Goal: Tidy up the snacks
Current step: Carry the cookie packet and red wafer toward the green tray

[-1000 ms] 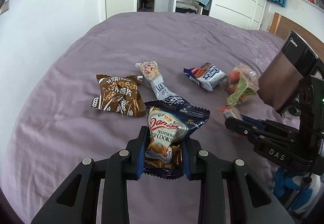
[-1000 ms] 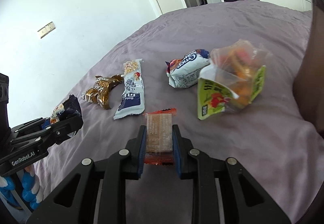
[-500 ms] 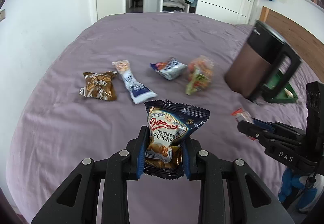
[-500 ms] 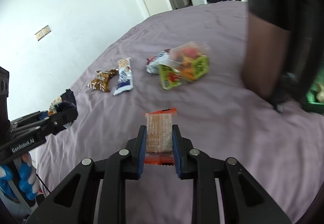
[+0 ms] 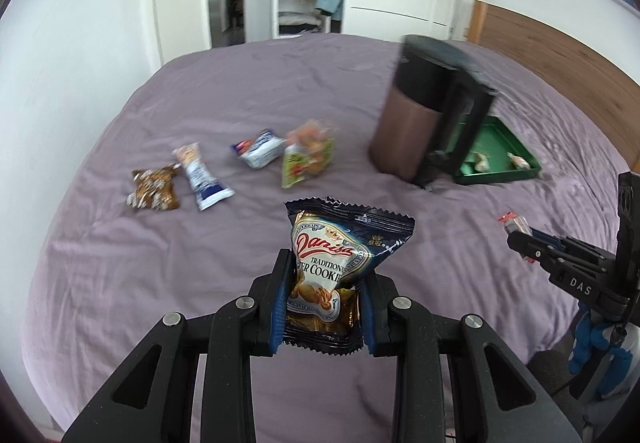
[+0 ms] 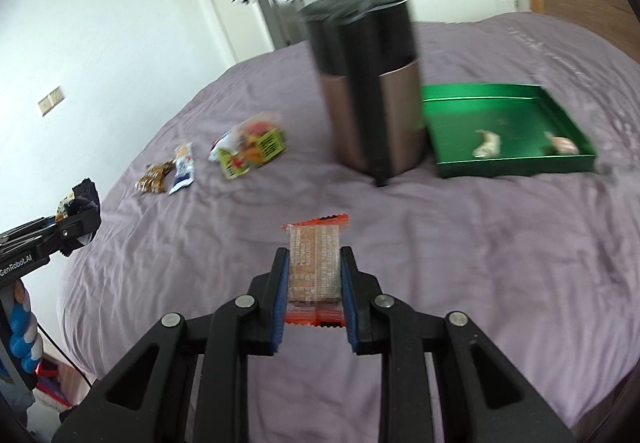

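My left gripper [image 5: 325,275] is shut on a dark blue Danisa cookie bag [image 5: 336,263], held above the purple bed. My right gripper [image 6: 314,267] is shut on a clear orange-edged wafer pack [image 6: 314,267]; it also shows at the right of the left wrist view [image 5: 516,225]. A green tray [image 6: 520,163] with two small wrapped snacks lies far right. Four loose snacks lie on the bed: a brown pack [image 5: 154,189], a white and blue pack [image 5: 200,177], a blue and white pack [image 5: 260,149] and a clear green-labelled bag [image 5: 308,157].
A tall copper and black kettle [image 6: 372,91] stands on the bed just left of the green tray [image 5: 500,155]. The bed's near edge and the floor show at lower left in the right wrist view. A wooden headboard [image 5: 560,63] runs behind the tray.
Both grippers have pulled back and swung right with their snacks still held. The loose snacks now look farther off, and the kettle and green tray have come into view.
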Demonstrator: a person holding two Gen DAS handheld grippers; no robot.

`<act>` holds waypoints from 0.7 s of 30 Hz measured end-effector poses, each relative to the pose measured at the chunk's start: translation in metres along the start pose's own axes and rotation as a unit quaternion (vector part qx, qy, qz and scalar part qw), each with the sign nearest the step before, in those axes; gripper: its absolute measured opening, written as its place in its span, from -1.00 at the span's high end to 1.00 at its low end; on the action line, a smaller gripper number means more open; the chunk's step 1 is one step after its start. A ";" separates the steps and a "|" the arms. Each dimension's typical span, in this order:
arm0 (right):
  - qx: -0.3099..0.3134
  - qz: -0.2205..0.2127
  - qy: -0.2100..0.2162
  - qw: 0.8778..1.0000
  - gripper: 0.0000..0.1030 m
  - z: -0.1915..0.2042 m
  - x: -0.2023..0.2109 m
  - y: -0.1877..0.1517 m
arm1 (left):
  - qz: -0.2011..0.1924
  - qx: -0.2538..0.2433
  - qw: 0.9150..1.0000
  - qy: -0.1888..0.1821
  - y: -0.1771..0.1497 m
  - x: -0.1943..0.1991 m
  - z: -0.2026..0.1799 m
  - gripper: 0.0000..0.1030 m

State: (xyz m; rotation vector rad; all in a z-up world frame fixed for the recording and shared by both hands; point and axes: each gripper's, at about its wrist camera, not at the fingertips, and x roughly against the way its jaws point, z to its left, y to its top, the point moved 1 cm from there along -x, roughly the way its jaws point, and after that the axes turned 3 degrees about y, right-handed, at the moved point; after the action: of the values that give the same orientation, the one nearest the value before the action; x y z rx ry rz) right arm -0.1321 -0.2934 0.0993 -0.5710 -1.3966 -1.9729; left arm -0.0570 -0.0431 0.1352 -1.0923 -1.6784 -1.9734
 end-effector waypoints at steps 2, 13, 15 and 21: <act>-0.006 -0.011 -0.008 1.000 0.95 -0.011 0.014 0.000 | -0.003 -0.015 1.000 -0.009 0.004 0.006 -0.019 0.50; -0.039 -0.080 -0.062 0.994 0.95 -0.090 0.072 0.016 | -0.021 -0.093 0.993 -0.064 0.040 0.009 -0.122 0.50; -0.042 -0.093 -0.070 0.992 0.95 -0.104 0.076 0.025 | -0.023 -0.109 0.991 -0.073 0.050 0.003 -0.143 0.50; -0.042 -0.127 -0.091 0.987 0.95 -0.143 0.071 0.059 | -0.030 -0.141 0.985 -0.093 0.076 -0.022 -0.200 0.50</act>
State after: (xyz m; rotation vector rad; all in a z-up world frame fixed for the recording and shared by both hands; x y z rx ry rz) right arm -0.1372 -0.4589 0.1376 -0.6527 -1.5687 -2.2369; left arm -0.0587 -0.2557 0.1693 -1.3770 -1.5666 -2.2612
